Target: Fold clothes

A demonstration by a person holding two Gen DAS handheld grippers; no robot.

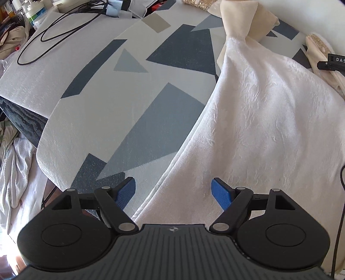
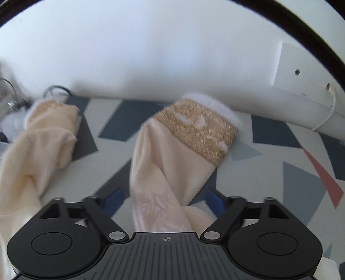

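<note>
A white textured garment (image 1: 269, 120) lies spread on a grey and blue patterned blanket (image 1: 151, 120), with its cream top (image 1: 239, 19) bunched at the far end. My left gripper (image 1: 172, 183) points down over the garment's near left edge, open, its blue pads clear of the cloth. In the blurred right wrist view a cream sleeve (image 2: 168, 163) with a gold embroidered cuff (image 2: 198, 133) and white fur trim lies on the blanket (image 2: 269, 168). My right gripper (image 2: 163, 191) straddles this sleeve, open, with gaps showing at both pads. The other sleeve (image 2: 49, 137) lies crumpled to the left.
A black cable loop (image 1: 56, 36) lies on the far left of the bed, with bottles and clutter (image 1: 34, 13) beyond. White laundry (image 1: 15, 168) sits below the bed's left edge. A white wall (image 2: 151, 53) with a socket plate (image 2: 295, 73) and white cord (image 2: 327, 116) borders the bed.
</note>
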